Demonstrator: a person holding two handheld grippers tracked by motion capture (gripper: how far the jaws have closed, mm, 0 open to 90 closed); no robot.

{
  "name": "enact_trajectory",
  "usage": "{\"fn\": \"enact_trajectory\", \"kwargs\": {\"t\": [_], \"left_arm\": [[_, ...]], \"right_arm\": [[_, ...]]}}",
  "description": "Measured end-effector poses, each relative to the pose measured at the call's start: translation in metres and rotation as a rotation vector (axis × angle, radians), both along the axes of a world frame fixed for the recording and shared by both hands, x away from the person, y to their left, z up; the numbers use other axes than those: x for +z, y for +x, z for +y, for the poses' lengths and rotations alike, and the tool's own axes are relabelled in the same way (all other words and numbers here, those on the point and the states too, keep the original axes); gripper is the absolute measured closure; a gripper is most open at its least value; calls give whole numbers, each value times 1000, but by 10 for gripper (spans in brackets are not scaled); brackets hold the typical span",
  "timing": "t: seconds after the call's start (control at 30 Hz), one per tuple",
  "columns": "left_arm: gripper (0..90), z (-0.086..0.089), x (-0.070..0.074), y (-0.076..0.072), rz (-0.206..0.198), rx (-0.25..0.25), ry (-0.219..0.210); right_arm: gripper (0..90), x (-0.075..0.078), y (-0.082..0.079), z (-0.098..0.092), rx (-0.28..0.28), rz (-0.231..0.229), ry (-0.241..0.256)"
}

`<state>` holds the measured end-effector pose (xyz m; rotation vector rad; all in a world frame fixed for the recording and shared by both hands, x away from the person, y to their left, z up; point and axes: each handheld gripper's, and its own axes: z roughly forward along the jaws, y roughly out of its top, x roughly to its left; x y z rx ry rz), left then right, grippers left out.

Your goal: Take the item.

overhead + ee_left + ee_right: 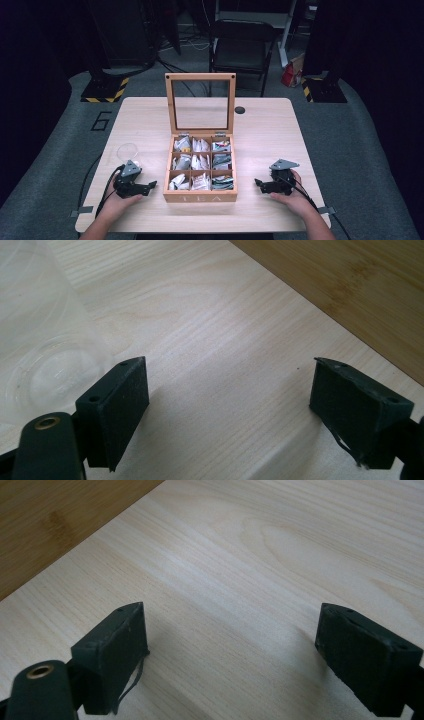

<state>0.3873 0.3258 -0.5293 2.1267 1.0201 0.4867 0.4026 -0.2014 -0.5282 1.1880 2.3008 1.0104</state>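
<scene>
Both forearms come in over the near edge of the desk. The left tool rests low near the near-left corner, jaws wide apart; the right tool near the near-right corner likewise gapes, each pointing inward

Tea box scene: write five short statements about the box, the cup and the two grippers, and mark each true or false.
1. The lid of the tea box stands open. True.
2. The left gripper is shut on a tea bag. False: its jaws stand apart with bare table between them.
3. A clear plastic cup stands on the table left of the box. True.
4. The right gripper is inside a compartment of the box. False: it rests on the table to the right of the box, jaws open.
5. All nine compartments are empty. False: they hold tea bags.
</scene>
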Motion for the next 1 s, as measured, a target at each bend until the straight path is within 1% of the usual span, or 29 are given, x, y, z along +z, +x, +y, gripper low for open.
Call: {"fn": "enact_trajectory", "kwargs": {"t": [0.17, 0.23, 0.27, 0.3, 0.33, 0.43, 0.5, 0.53, 0.57, 0.63, 0.7, 0.73, 0.83, 0.87, 0.9, 0.97, 1.0], "left_arm": [[156, 0, 0, 0, 4, 3, -4], [155, 0, 0, 0, -1, 0, 0], [156, -1, 0, -1, 9, 4, -10], [156, 0, 0, 0, -1, 2, 0], [155, -1, 0, -1, 4, 9, -10], [156, -1, 0, -1, 4, 11, -10], [156, -1, 0, -1, 17, 11, -13], [157, -1, 0, -1, 17, 11, -13], [160, 0, 0, -1, 2, 12, -8], [167, 0, 0, -1, 2, 15, -12], [179, 1, 1, -1, 6, 9, -9], [189, 1, 1, -2, 7, 14, -15], [257, 3, 2, -1, 11, 9, -26], [257, 2, 1, -2, 17, 26, -63], [267, 4, 3, -2, 20, 23, -54], [271, 3, 4, -3, 25, 15, -53], [283, 2, 7, -4, 18, 7, -49]], "right_arm": [[126, 0, 0, 0, 3, 1, 1], [126, 0, 0, 0, 6, 2, 2], [126, 0, 0, 0, 6, 1, 0], [126, 0, 0, 0, 2, -1, 0], [126, 0, 0, 0, 3, 1, 1], [126, 0, 0, 0, 3, 0, 1], [126, 0, 0, 0, 6, 0, -3], [126, 0, 0, 0, 6, 0, -3], [126, 0, 0, 0, 8, 1, 0], [126, 0, 0, 0, 6, 2, 2], [126, 0, 0, 0, 3, 0, 0], [126, 0, 0, 0, 3, 1, 1], [126, 0, 0, 0, 2, -1, -1], [126, 0, 0, 0, 2, -1, -1], [125, 0, 0, 0, 3, 0, 0], [126, 0, 0, 0, 3, 0, 0], [126, 0, 0, 0, 3, 0, 1]]}}
